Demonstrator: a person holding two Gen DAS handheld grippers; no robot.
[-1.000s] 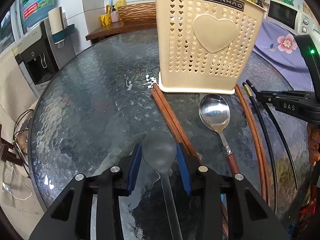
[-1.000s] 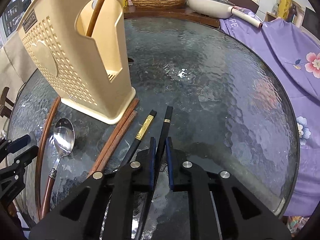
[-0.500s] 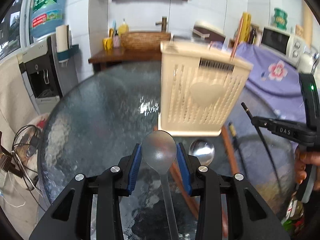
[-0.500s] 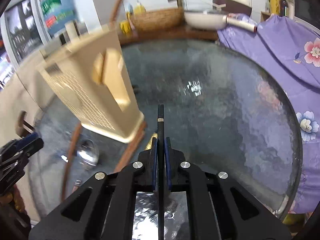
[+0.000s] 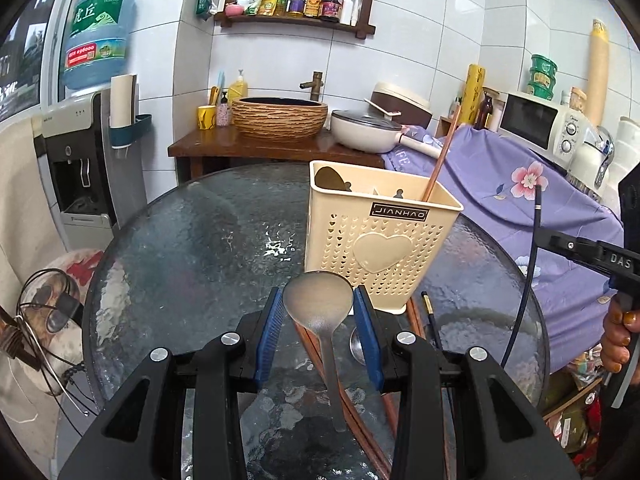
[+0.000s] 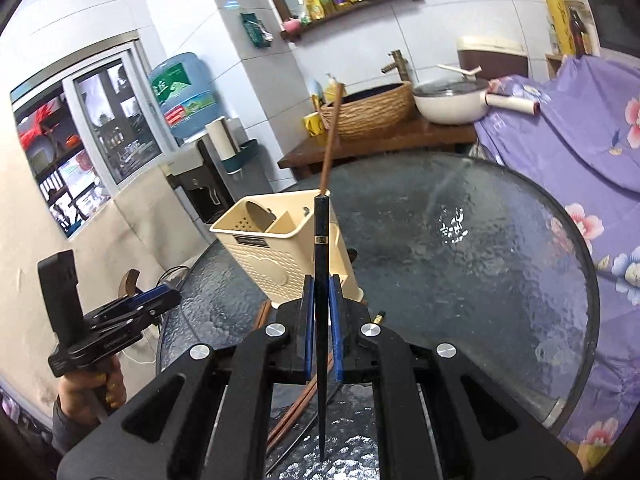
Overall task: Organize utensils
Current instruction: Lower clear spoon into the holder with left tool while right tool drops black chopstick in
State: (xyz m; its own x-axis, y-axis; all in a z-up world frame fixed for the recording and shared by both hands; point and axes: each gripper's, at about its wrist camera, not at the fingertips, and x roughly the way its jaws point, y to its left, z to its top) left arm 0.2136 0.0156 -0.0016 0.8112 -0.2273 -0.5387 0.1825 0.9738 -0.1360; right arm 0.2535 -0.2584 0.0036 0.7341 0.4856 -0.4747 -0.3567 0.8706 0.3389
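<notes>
My left gripper (image 5: 318,316) is shut on a grey spoon (image 5: 318,300), its bowl between the blue pads, held in the air in front of the cream utensil holder (image 5: 380,240). My right gripper (image 6: 321,300) is shut on a black chopstick (image 6: 321,240) that points up toward the holder (image 6: 280,248). One brown chopstick (image 5: 440,156) stands in the holder. In the left wrist view the right gripper (image 5: 546,240) shows at the right with its black chopstick (image 5: 532,272). The left gripper (image 6: 160,300) shows at the left of the right wrist view.
On the round glass table (image 5: 180,248) below lie brown chopsticks (image 5: 352,400), a metal spoon (image 5: 356,346) and a black chopstick with a gold band (image 5: 432,320). A purple flowered cloth (image 6: 580,140) lies to the right. A wooden counter with a woven basin (image 5: 280,116) stands behind.
Both grippers have risen from the table with their utensils. The right one lifted the black chopstick off the glass. The holder's open top has come into view.
</notes>
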